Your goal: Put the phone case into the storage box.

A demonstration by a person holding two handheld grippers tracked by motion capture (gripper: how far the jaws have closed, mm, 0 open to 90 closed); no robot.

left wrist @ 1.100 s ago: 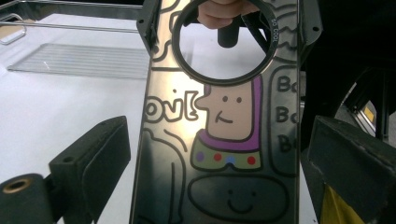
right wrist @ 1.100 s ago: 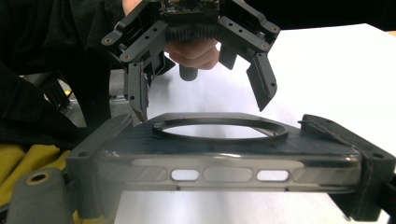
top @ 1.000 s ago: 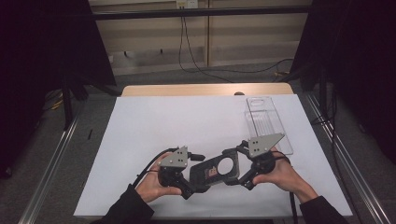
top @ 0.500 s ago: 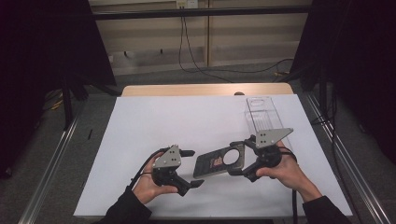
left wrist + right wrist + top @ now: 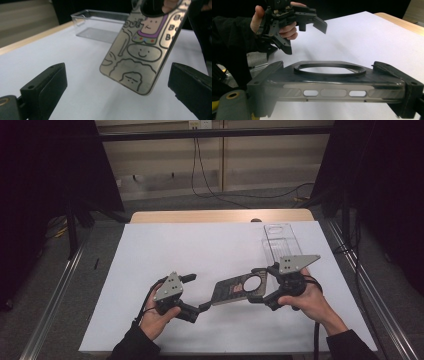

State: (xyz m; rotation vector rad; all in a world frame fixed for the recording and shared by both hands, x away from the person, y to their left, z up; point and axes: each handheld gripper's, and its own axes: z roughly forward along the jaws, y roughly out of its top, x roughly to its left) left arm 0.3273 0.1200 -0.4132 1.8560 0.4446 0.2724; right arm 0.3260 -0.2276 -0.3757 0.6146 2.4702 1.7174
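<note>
Phone case (image 5: pixel 239 289) hung above the near half of the bench (image 5: pixel 210 250), clamped across its width by the right gripper (image 5: pixel 263 287) at the end with the round ring. In the right gripper view the jaws pressed on the two long edges of the case (image 5: pixel 332 85), with the slotted side rail facing the camera. The far end of the case stuck out unsupported toward the left gripper (image 5: pixel 192 292), whose jaws stood wide apart, one on each side of the printed cartoon back (image 5: pixel 140 52) without touching it.

A clear plastic tray (image 5: pixel 282 242) lay near the right edge of the bench, just beyond the right hand (image 5: pixel 305 300).

The main risk, as I judged it, was the grip itself: a thin, flexible case held by its edges at one end alone could bow and spring out, or pivot downward under its own weight. If the left jaws closed while off-centre, they might catch only a corner and twist the case out of the right jaws. A swing toward the tray with the free end drooping could also knock the tray's wall.
</note>
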